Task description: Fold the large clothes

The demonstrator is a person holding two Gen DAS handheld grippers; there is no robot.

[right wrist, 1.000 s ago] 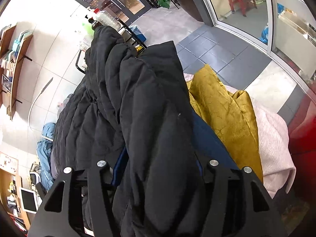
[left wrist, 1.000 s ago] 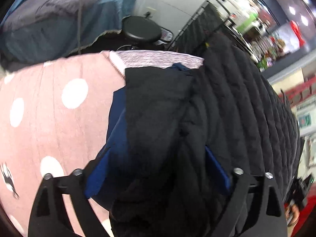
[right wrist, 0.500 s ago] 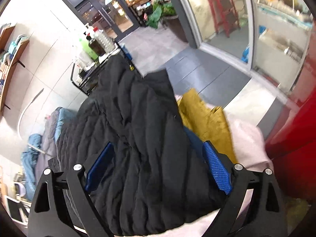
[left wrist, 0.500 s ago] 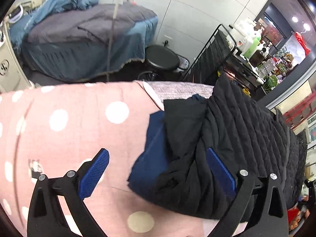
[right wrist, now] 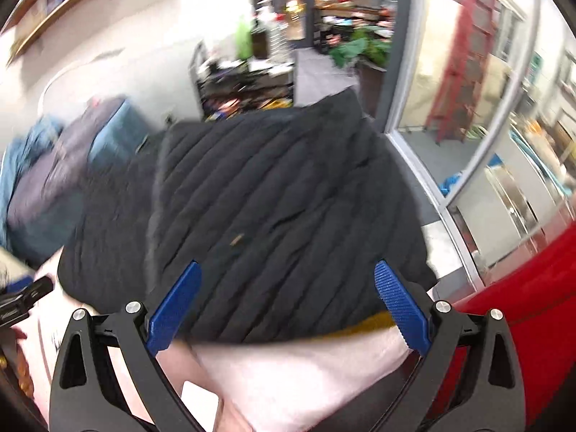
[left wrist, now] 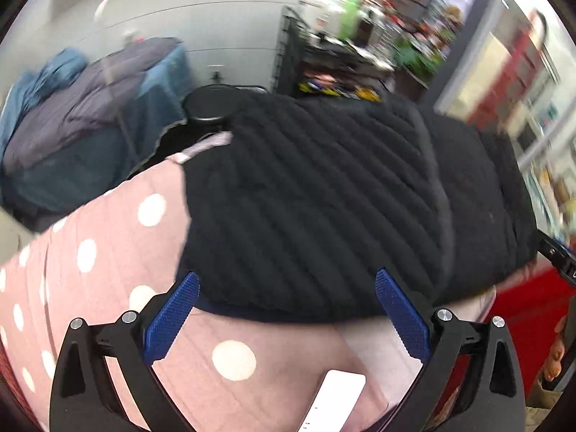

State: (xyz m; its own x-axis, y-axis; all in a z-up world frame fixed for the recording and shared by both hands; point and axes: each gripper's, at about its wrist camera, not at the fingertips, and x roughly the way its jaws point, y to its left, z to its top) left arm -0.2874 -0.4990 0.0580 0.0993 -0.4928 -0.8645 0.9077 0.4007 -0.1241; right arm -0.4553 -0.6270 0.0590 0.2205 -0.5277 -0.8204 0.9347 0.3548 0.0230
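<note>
A black quilted jacket (left wrist: 324, 201) lies folded in a flat bundle on a pink polka-dot cover (left wrist: 108, 252). It also shows in the right wrist view (right wrist: 273, 216). My left gripper (left wrist: 288, 309) is open and empty, just short of the jacket's near edge. My right gripper (right wrist: 288, 302) is open and empty, also at the jacket's near edge. A strip of yellow cloth (right wrist: 363, 327) peeks out under the jacket on the right.
A pale pink cloth (right wrist: 306, 370) lies in front of the jacket. A white tag (left wrist: 334, 396) lies on the cover. A blue-covered bed (left wrist: 82, 136) and black stool (left wrist: 212, 102) stand behind. A wire rack (right wrist: 244, 79), glass door (right wrist: 468, 108) and red surface (right wrist: 522, 306) are nearby.
Both grippers have let go of the jacket and pulled back. The jacket has dropped from a raised drape into a flat folded bundle on the cover.
</note>
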